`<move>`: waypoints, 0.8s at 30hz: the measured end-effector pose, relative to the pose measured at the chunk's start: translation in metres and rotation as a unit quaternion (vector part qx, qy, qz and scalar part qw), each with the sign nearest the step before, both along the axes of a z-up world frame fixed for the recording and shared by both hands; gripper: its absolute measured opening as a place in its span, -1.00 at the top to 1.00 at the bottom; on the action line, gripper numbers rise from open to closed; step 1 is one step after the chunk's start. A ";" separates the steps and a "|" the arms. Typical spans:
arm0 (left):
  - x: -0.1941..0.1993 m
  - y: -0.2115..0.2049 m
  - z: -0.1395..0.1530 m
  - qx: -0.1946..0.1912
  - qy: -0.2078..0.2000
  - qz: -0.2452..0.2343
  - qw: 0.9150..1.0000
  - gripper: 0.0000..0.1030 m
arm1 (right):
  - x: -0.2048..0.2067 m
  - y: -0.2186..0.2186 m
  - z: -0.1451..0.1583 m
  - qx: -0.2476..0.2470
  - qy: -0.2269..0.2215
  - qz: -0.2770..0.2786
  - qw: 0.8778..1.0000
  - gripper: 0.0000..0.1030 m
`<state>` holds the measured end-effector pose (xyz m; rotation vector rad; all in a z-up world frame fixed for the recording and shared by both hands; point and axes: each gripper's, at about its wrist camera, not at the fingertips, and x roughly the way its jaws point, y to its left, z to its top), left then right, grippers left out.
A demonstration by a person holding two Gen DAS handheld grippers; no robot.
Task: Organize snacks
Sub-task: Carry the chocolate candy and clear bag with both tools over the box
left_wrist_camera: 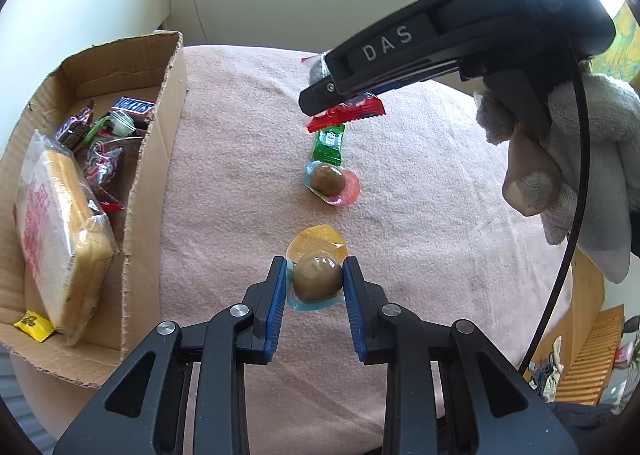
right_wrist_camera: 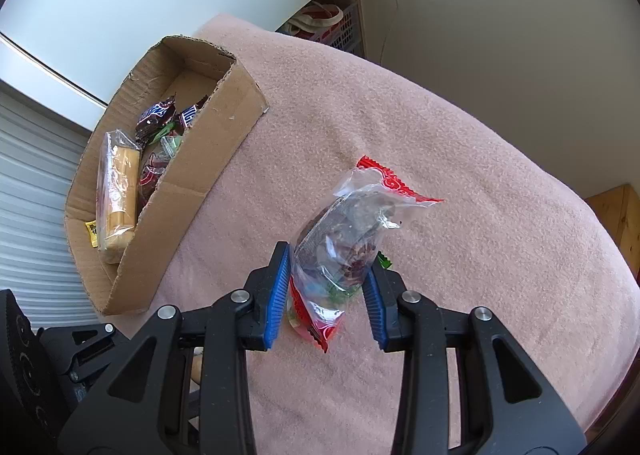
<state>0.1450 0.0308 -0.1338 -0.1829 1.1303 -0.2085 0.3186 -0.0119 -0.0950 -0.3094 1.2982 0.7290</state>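
Note:
My left gripper [left_wrist_camera: 315, 279] is shut on a brown ball-shaped snack in an orange and blue cup wrapper [left_wrist_camera: 318, 278], held above the pink cloth. Farther off lie a second brown ball snack [left_wrist_camera: 329, 179], a green candy [left_wrist_camera: 329, 143] and a red packet [left_wrist_camera: 347, 114] under the other gripper's black body [left_wrist_camera: 400, 55]. My right gripper [right_wrist_camera: 329, 287] is shut on a clear bag with red ends and dark contents [right_wrist_camera: 348, 231], lifted off the cloth. The cardboard box [left_wrist_camera: 152, 183] [right_wrist_camera: 188, 191] on the left holds a wrapped cake [left_wrist_camera: 60, 231], chocolate bars [left_wrist_camera: 134, 107] and a yellow candy [left_wrist_camera: 34, 325].
The pink cloth [left_wrist_camera: 420, 215] [right_wrist_camera: 460, 183] covers the whole surface. A gloved hand [left_wrist_camera: 568, 159] holds the right tool at the right edge. A wooden floor and slatted rack [left_wrist_camera: 592, 359] lie beyond the cloth's right edge. White walls and a shelf with a basket [right_wrist_camera: 332, 27] stand behind.

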 end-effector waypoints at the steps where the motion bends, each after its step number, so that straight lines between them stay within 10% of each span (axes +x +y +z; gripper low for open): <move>1: 0.000 0.002 0.002 0.001 -0.002 0.003 1.000 0.49 | -0.002 0.000 0.002 0.000 -0.002 0.001 1.000 0.29; 24: -0.002 0.074 0.048 0.023 -0.042 0.070 0.996 0.49 | -0.022 0.046 0.046 0.019 -0.028 0.054 0.998 0.29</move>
